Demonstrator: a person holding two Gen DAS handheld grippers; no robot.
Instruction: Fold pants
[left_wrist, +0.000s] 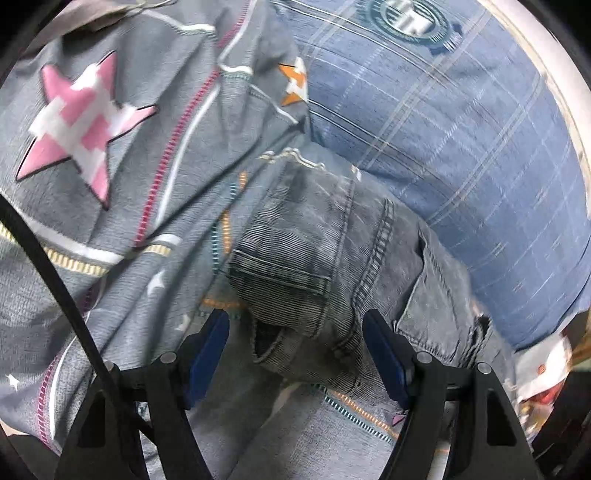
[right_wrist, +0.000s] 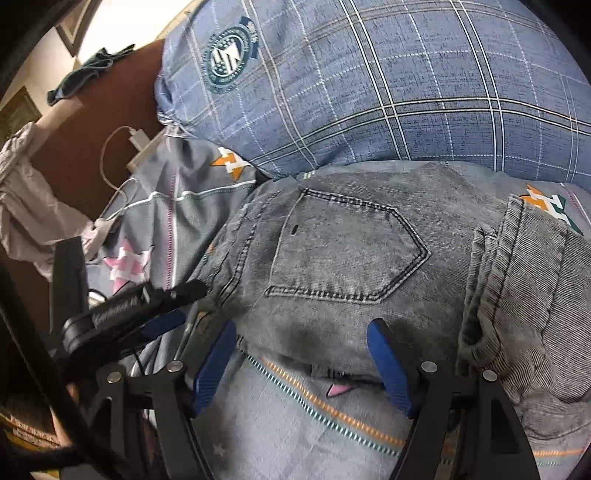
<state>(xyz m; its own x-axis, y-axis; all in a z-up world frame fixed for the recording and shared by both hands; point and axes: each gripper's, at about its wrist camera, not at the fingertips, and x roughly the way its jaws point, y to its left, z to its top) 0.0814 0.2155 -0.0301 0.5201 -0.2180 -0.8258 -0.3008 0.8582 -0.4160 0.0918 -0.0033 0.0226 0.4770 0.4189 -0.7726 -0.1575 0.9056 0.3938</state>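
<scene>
Grey washed denim pants (right_wrist: 351, 251) lie folded on a grey patterned bedsheet (right_wrist: 295, 417), back pocket up, with a rolled cuff (right_wrist: 524, 295) at the right. In the left wrist view a waistband and belt-loop end of the pants (left_wrist: 314, 258) sits between the fingers. My left gripper (left_wrist: 295, 332) is open, its blue pads on either side of the denim edge, not closed on it. My right gripper (right_wrist: 303, 343) is open just in front of the pants' near edge. The left gripper's body (right_wrist: 122, 314) shows at the left in the right wrist view.
A blue plaid pillow (right_wrist: 388, 81) with a round crest lies right behind the pants and also shows in the left wrist view (left_wrist: 461, 147). A white charger and cable (right_wrist: 136, 140) rest on a brown headboard shelf (right_wrist: 92, 158) at the left. Pink cloth (right_wrist: 26, 206) hangs at the far left.
</scene>
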